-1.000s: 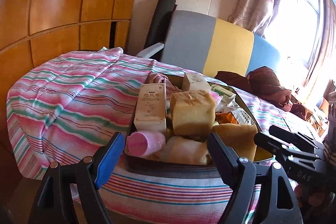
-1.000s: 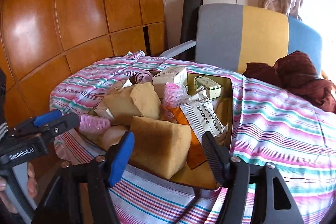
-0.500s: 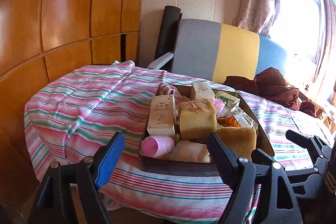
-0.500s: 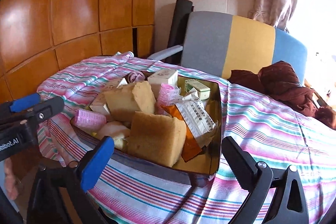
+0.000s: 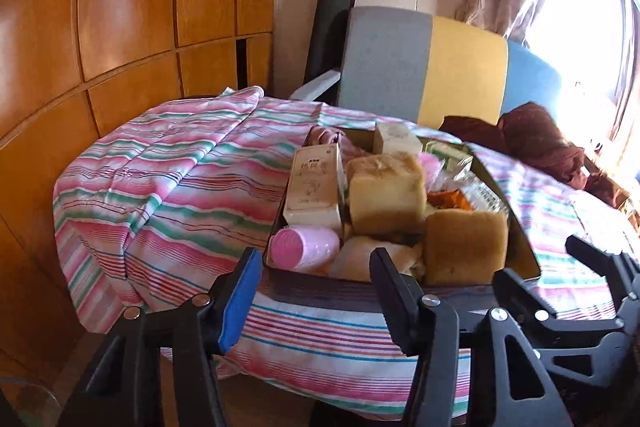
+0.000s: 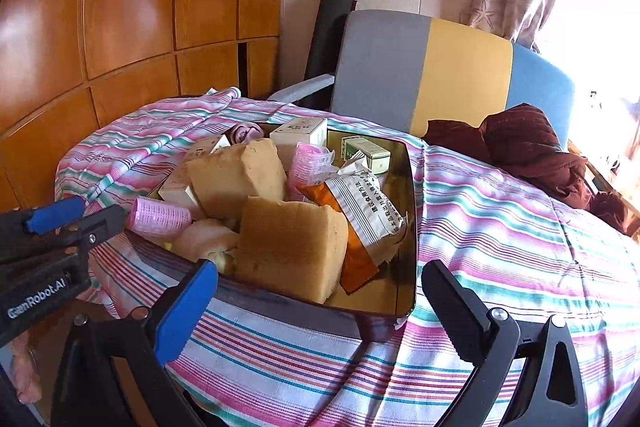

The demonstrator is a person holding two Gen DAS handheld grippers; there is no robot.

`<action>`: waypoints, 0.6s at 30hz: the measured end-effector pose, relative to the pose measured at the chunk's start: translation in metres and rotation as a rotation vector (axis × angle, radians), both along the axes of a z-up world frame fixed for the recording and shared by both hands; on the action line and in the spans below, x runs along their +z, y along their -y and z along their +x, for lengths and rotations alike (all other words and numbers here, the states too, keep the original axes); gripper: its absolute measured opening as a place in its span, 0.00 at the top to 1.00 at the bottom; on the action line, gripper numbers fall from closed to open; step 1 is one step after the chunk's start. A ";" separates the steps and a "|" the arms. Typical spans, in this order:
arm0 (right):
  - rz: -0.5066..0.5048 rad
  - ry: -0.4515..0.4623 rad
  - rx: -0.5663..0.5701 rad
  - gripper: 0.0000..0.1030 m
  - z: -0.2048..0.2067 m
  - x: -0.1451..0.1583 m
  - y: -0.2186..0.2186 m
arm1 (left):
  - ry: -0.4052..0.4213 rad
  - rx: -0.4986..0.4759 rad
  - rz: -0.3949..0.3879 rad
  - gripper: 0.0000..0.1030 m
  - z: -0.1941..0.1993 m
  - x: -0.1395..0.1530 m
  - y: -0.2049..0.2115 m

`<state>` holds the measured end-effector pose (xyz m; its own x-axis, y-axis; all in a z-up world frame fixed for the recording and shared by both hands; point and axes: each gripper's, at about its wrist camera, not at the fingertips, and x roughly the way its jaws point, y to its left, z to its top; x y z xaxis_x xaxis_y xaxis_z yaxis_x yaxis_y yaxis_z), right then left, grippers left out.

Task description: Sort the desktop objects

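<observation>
Looking along the left claw (image 5: pixel 318 293), whose fingers stand spread with nothing between them, the dark rectangular metal tray (image 5: pixel 320 287) sits on the pink-and-green striped cloth (image 5: pixel 180 187) over the tabletop, just ahead at 12 o'clock. Heaped in it are two tan sponge blocks (image 5: pixel 386 193), which I judge light, soft and springy, best pinched across their flat sides. At the tray's 9 o'clock a cream cardboard carton (image 5: pixel 314 187) leans; stiff and light, it should take a grip across its narrow edges. One pink plastic hair roller (image 5: pixel 304 249) lies at the near left corner, light and likely to roll. The right claw (image 5: pixel 556 279) shows at 3 o'clock, also spread wide

From the right claw (image 6: pixel 320 297), empty and spread, the same tray (image 6: pixel 410 219) lies at 12 o'clock. Counted here: two sponge blocks (image 6: pixel 290 247), two pink rollers (image 6: pixel 160 217), three small cartons including a green-printed box (image 6: pixel 366 151) at the far side, and one orange-and-white foil sachet (image 6: pixel 366 211), thin, crinkly and probably slippery, easiest taken by an edge. The left claw (image 6: pixel 86 213) hovers at 9 o'clock beside the tray
</observation>
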<state>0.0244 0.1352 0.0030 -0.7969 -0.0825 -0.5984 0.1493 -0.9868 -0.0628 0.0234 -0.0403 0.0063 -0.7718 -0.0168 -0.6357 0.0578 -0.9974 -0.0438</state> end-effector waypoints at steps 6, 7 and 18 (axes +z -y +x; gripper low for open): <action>0.004 -0.024 -0.014 0.00 0.003 0.001 -0.001 | 0.011 0.002 0.015 0.46 -0.001 -0.006 0.000; 0.008 -0.027 -0.015 0.00 0.003 0.001 0.000 | 0.007 0.002 0.012 0.46 -0.001 -0.006 0.000; 0.031 -0.051 -0.020 0.00 0.006 0.003 0.003 | -0.070 0.011 -0.036 0.53 0.004 0.003 -0.002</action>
